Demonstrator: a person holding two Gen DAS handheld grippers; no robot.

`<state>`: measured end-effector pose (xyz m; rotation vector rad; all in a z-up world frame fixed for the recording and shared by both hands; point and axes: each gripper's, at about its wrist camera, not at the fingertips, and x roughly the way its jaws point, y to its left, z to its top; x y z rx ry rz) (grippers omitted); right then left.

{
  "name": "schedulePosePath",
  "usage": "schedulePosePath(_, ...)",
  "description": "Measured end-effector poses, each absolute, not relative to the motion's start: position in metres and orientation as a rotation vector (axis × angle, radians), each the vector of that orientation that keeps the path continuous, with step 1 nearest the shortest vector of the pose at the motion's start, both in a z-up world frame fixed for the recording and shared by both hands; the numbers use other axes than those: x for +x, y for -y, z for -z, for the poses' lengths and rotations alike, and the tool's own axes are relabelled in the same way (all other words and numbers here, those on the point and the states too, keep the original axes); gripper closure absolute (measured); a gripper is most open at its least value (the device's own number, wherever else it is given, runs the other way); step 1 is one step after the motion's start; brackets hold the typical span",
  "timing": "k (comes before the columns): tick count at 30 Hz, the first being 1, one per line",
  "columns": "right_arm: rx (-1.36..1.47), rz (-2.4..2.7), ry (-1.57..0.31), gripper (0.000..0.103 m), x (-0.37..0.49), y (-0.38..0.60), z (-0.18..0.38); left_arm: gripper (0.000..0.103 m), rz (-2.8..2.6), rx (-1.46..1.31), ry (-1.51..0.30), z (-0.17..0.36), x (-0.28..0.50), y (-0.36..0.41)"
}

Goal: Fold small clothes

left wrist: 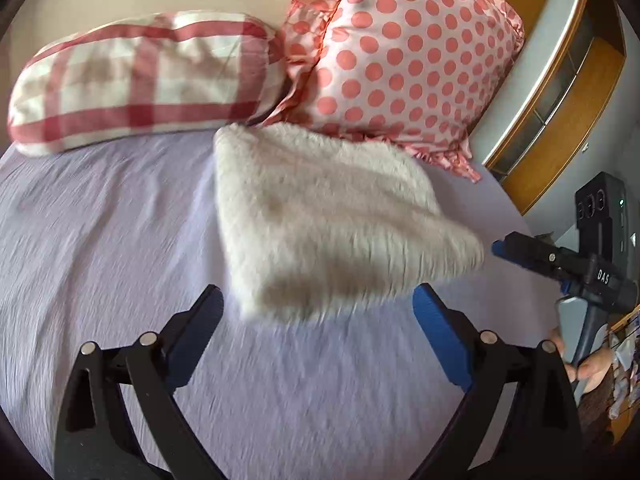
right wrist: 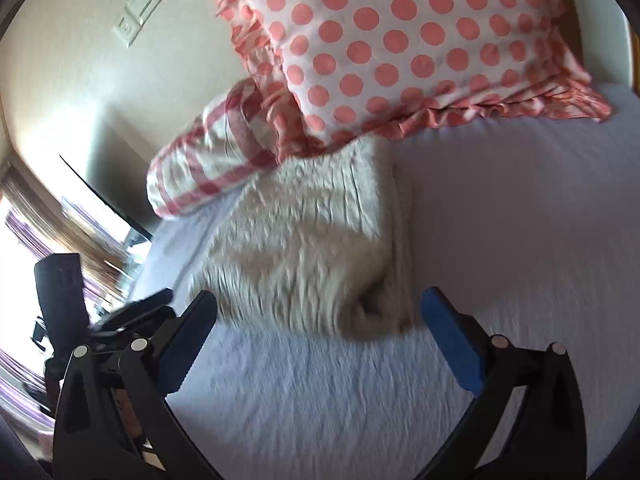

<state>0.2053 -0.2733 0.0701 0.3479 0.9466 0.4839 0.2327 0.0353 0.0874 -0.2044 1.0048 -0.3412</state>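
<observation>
A fluffy cream garment lies folded on the lilac bed sheet, its far corner against the pillows. My left gripper is open and empty, just short of the garment's near edge. The right gripper also shows in the left wrist view, beside the garment's right corner. In the right wrist view the garment lies doubled, with a fold along its right side. My right gripper is open and empty at its near edge. The left gripper shows at the left.
A red-checked pillow and a pink polka-dot pillow lie at the head of the bed. A wooden cabinet stands to the right. A wall switch plate is on the cream wall.
</observation>
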Motion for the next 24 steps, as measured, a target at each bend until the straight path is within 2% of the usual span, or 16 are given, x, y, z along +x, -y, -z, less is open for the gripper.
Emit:
schedulePosePath(7, 0.057, -0.322, -1.045, 0.001, 0.164, 0.226, -0.024, 0.007, 0.235, -0.086, -1.083, -0.055, 0.195, -0.035)
schedulePosePath(24, -0.058, -0.160, -1.035, 0.001, 0.163, 0.214, -0.006, 0.006, 0.168, 0.018, -1.081, -0.043, 0.199, -0.026)
